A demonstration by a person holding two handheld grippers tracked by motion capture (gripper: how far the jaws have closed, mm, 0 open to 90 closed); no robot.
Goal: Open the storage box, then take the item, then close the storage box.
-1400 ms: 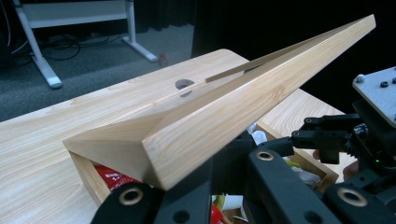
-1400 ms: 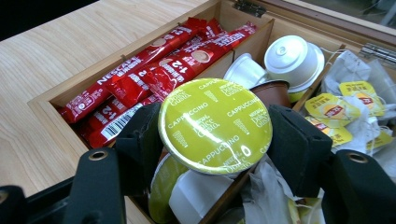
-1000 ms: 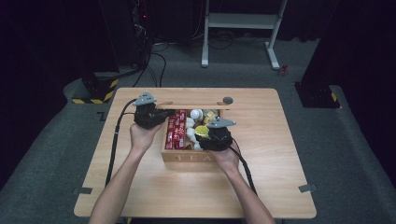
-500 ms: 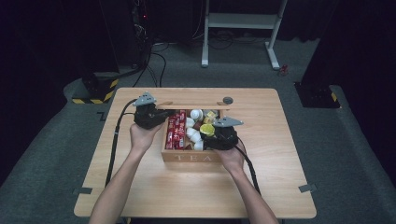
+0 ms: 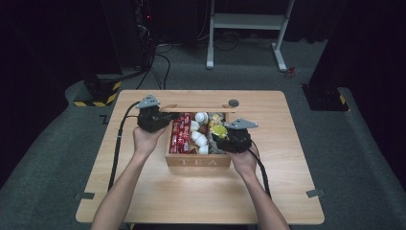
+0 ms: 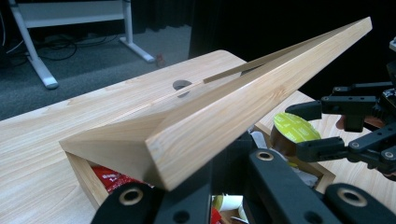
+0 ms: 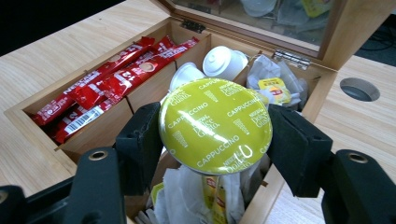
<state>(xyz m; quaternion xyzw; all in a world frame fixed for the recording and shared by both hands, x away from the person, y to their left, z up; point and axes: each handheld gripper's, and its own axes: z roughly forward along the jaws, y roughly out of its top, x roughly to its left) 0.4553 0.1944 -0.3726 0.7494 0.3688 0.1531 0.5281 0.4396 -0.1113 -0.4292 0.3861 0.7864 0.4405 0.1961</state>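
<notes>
Centre frame: right gripper jaws clamped on green cappuccino capsule over open tea box. Left gripper jaws pinch lid, centre-left.

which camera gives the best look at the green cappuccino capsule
The right gripper view: the cappuccino capsule faces the camera, label readable, clamped in the right claw. The left gripper view shows it edge-on; the high view, a small yellow spot.
</notes>
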